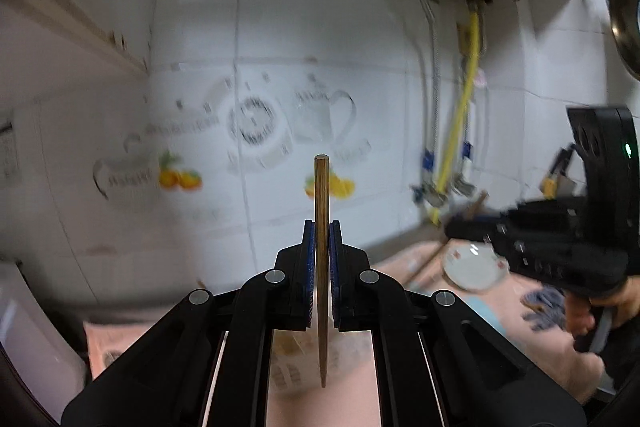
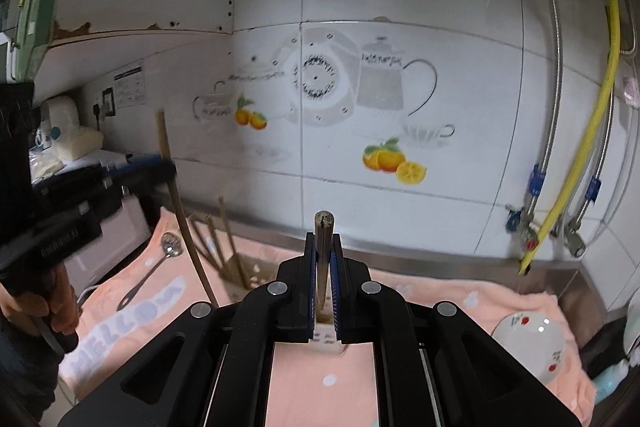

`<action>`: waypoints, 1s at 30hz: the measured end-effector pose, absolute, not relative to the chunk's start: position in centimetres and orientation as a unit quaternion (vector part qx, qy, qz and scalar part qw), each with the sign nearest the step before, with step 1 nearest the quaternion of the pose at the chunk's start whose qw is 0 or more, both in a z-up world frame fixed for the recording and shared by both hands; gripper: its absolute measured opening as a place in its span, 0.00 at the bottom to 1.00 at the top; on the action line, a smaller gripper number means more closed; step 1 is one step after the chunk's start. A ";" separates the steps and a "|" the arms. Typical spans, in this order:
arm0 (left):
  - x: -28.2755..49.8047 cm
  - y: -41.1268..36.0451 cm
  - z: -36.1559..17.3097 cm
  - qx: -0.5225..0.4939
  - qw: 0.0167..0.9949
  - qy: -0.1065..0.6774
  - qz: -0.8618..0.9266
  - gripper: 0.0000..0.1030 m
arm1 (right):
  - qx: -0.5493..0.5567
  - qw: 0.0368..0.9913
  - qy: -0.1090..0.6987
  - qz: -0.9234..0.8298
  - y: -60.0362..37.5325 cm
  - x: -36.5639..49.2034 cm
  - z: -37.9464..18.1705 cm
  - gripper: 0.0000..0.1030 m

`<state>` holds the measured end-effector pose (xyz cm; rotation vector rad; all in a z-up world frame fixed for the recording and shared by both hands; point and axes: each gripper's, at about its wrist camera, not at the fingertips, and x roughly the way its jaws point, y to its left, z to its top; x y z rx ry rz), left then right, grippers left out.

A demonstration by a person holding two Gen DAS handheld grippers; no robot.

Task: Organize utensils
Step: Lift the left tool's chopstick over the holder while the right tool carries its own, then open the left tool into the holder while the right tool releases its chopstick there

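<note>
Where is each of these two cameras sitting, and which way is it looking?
Left wrist: rides on the left tongs, looking along them at the tiled wall; they clamp a chopstick; the right tongs show too.
Right wrist: rides on the right tongs, facing the same wall over a pink towel; they grip another chopstick.
Both share the wall's orange decal, yellow hose.

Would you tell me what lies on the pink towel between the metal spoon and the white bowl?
In the right wrist view, a holder with chopsticks standing in it sits between the spoon and bowl on the towel.
</note>
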<state>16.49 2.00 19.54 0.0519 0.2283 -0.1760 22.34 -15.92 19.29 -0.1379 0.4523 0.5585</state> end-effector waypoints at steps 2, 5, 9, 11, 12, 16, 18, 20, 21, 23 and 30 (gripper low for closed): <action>17.3 2.0 20.0 0.030 0.991 0.102 -0.078 0.05 | -0.067 0.934 0.223 0.270 -15.7 23.1 19.2 0.06; 18.9 2.1 20.1 0.040 0.994 0.087 -0.051 0.05 | -0.066 0.932 0.231 0.270 -15.4 24.1 18.6 0.06; 21.0 3.0 19.1 0.028 0.994 0.096 -0.037 0.05 | -0.069 0.928 0.244 0.274 -15.0 25.1 17.4 0.06; 22.1 3.5 18.0 0.025 0.994 0.106 -0.031 0.05 | -0.068 0.924 0.252 0.278 -14.8 25.5 16.9 0.06; 22.6 3.7 17.4 0.023 0.993 0.115 -0.029 0.05 | -0.068 0.923 0.258 0.279 -14.7 25.7 16.5 0.06; 24.0 4.4 15.2 0.013 0.989 0.144 -0.030 0.06 | -0.072 0.916 0.277 0.279 -14.3 26.4 14.9 0.06; 24.4 4.7 14.3 0.010 0.987 0.158 -0.034 0.06 | -0.071 0.914 0.285 0.279 -14.1 26.7 14.2 0.06; 24.6 4.7 13.8 0.010 0.985 0.166 -0.038 0.06 | -0.074 0.912 0.293 0.276 -13.8 27.0 13.4 0.06; 24.5 4.7 13.7 0.010 0.985 0.168 -0.037 0.07 | -0.075 0.911 0.297 0.275 -13.7 27.1 13.0 0.06; 24.3 4.7 13.6 0.013 0.985 0.168 -0.041 0.08 | -0.080 0.912 0.302 0.268 -13.4 27.3 12.3 0.06; 21.5 5.5 14.3 0.007 0.989 0.143 -0.046 0.47 | -0.074 0.921 0.294 0.243 -13.8 27.0 12.4 0.17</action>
